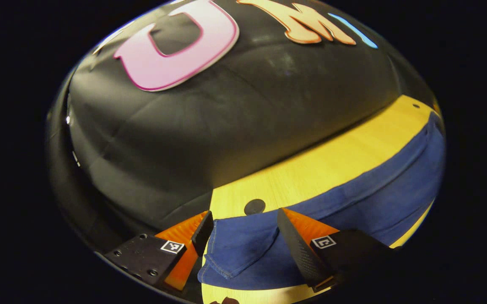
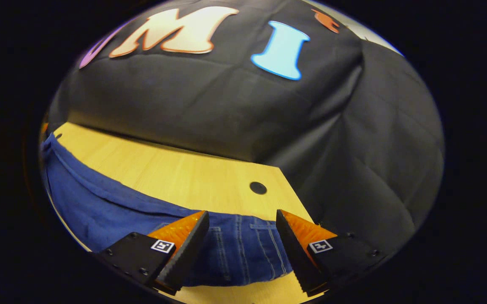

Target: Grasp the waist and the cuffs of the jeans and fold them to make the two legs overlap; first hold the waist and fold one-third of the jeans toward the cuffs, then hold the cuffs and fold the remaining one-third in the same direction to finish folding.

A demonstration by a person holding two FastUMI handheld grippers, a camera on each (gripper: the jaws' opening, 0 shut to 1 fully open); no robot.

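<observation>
Blue jeans (image 1: 353,198) lie lengthwise along the yellow wooden table (image 1: 311,169). In the left gripper view the hemmed cuff end (image 1: 226,257) lies between and below my fingers, with two layers of cloth showing there. My left gripper (image 1: 243,215) hovers open over it, holding nothing. In the right gripper view the jeans (image 2: 100,198) run off to the left, and the waist end (image 2: 243,249), with pocket stitching, sits between my fingers. My right gripper (image 2: 242,213) is open above the waist, holding nothing.
A round dark hole (image 1: 254,207) marks the table near the cuff end; another hole (image 2: 258,188) lies near the waist end, close to the table's cut corner. The black cloth wall (image 2: 226,109) stands right behind the table's far edge.
</observation>
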